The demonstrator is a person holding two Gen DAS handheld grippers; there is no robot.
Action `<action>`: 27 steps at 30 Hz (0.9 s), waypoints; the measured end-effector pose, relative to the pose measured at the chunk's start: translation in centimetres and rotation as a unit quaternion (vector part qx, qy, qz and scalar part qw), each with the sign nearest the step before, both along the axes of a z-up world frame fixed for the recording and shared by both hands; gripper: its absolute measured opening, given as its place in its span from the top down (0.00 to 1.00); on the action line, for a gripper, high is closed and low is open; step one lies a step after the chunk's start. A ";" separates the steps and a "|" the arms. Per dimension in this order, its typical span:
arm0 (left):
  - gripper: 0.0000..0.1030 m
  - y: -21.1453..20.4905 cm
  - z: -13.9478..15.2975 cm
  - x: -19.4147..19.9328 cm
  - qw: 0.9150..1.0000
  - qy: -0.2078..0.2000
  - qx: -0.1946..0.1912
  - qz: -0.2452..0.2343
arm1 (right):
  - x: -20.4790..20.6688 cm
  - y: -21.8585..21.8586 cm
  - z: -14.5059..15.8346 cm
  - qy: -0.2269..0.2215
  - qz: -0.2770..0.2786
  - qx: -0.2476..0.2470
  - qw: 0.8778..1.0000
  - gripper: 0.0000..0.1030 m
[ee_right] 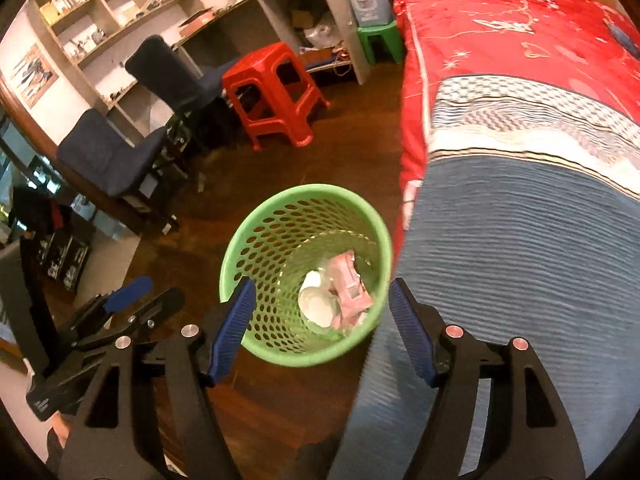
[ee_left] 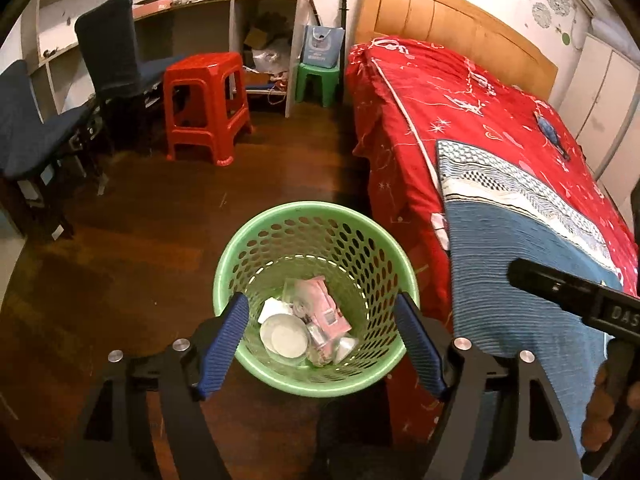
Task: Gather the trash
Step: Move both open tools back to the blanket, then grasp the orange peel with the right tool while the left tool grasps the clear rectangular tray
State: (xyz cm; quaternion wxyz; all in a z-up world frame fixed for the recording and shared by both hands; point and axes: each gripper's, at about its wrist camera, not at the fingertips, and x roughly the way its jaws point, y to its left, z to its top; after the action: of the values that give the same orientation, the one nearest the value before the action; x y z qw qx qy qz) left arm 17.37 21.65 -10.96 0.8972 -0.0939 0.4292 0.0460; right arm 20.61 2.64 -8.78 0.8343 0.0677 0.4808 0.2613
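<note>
We hover both over round green perforated plastic basket (ee_left: 316, 300) on floor beside bed. Left gripper (ee_left: 322, 340) and right gripper (ee_right: 320, 322) agape, empty. Pink wrappers, white lids (ee_left: 282, 334) inside; further trash unseen.

Bin (ee_left: 316, 384): green plastic, perforated wall, slight sheen. Floor (ee_left: 160, 240): dark wood, glossy (scuffed). Stool (ee_left: 204, 68): red plastic, shiny. Bedspread (ee_left: 460, 92): red cloth, matt. Blanket (ee_left: 512, 272): blue ribbed cloth. Left claw (ee_left: 322, 340) pads (ee_left: 224, 344): blue ribbed rubber; frame matt black, metal pins.
</note>
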 end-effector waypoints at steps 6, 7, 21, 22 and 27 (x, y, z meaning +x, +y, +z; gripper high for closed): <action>0.23 -2.7 1.1 -0.4 1.000 -0.014 0.010 -0.021 | -2.1 -4.6 1.1 -0.018 -0.037 -0.008 0.999 0.30; 0.23 -3.2 1.3 -0.4 0.999 -0.015 0.011 -0.026 | -2.4 -5.5 1.2 -0.020 -0.044 -0.010 0.999 0.30; 0.17 -10.2 2.2 0.0 0.997 -0.016 0.011 -0.076 | -3.5 -19.7 1.9 -0.032 -0.168 -0.044 0.984 0.26; 0.17 -10.6 2.2 0.1 0.997 -0.015 0.011 -0.079 | -3.3 -20.8 1.8 -0.030 -0.178 -0.046 0.982 0.26; 0.17 -12.6 2.1 0.5 0.995 -0.012 0.014 -0.094 | -2.1 -27.1 0.4 0.000 -0.245 -0.063 0.967 0.26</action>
State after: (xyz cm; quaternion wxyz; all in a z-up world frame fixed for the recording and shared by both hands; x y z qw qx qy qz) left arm 17.82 9.02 -8.83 0.9039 -0.0411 0.4244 -0.0339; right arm 18.50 -24.48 -8.40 0.8753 0.1309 0.4652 0.0181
